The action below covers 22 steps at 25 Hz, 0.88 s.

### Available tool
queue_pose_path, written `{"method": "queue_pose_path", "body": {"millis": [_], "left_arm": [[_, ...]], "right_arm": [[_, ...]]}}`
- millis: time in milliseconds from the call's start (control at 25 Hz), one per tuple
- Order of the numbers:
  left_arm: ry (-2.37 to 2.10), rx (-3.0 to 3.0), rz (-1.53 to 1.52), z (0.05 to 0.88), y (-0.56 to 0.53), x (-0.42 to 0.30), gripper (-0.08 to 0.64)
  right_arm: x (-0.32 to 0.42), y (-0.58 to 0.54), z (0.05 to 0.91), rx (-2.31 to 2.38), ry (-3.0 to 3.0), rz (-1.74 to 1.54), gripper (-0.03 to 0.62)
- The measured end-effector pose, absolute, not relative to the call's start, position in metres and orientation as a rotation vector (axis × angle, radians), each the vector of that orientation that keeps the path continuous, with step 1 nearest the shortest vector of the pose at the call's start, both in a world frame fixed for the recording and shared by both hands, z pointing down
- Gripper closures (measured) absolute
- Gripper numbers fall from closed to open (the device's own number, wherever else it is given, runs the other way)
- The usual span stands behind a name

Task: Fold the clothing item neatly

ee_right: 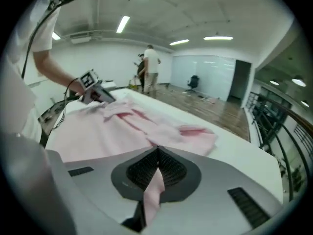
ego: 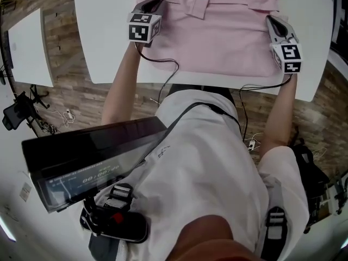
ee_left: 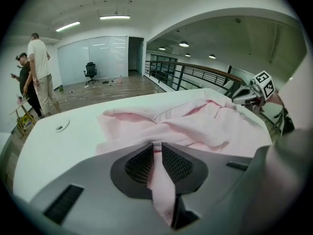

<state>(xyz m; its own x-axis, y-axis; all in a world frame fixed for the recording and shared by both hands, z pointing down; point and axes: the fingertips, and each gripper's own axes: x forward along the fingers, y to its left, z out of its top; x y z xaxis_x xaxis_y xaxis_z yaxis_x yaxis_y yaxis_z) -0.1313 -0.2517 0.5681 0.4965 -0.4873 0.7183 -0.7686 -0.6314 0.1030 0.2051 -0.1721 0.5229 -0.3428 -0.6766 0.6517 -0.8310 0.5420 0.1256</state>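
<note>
A pale pink garment (ego: pixel 209 29) lies spread on the white table (ego: pixel 103 48), its far part bunched into folds with a strip lying across it. My left gripper (ego: pixel 153 4) is shut on the garment's left edge, and pink cloth (ee_left: pixel 159 180) runs down between its ribbed pads. My right gripper (ego: pixel 272 20) is shut on the right edge, with a fold of pink cloth (ee_right: pixel 155 187) pinched between its closed pads. In the left gripper view the garment (ee_left: pixel 195 124) stretches toward the right gripper (ee_left: pixel 244 96). From the right gripper view the left gripper (ee_right: pixel 98 93) shows across the cloth (ee_right: pixel 117 131).
A second white table (ego: pixel 30 50) stands at the left over wood flooring. Cables (ego: pixel 163 72) hang off the table's near edge. A black device (ego: pixel 87 156) sits at my chest. People (ee_left: pixel 36 72) stand far off near a glass wall, and a railing (ee_left: pixel 195 75) runs behind the table.
</note>
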Motion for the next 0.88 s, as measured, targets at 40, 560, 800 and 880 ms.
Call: {"method": "queue_pose_path", "body": {"millis": [40, 560, 800, 880], "left_arm": [[-1.041, 2.353, 0.945, 0.565, -0.259, -0.130, 0.505], [-1.132, 2.420, 0.750, 0.489, -0.318, -0.146, 0.532], [-0.621, 2.334, 0.994, 0.551, -0.209, -0.117, 0.558], [-0.654, 2.316, 1.027, 0.566, -0.217, -0.111, 0.557]], "right_arm": [[0.191, -0.172, 0.536, 1.113, -2.085, 0.282, 0.589], [0.221, -0.246, 0.490, 1.225, -2.035, 0.105, 0.589], [0.118, -0.191, 0.547, 0.714, -2.132, 0.177, 0.589], [0.108, -0.211, 0.554, 0.714, -2.065, 0.089, 0.589]]}}
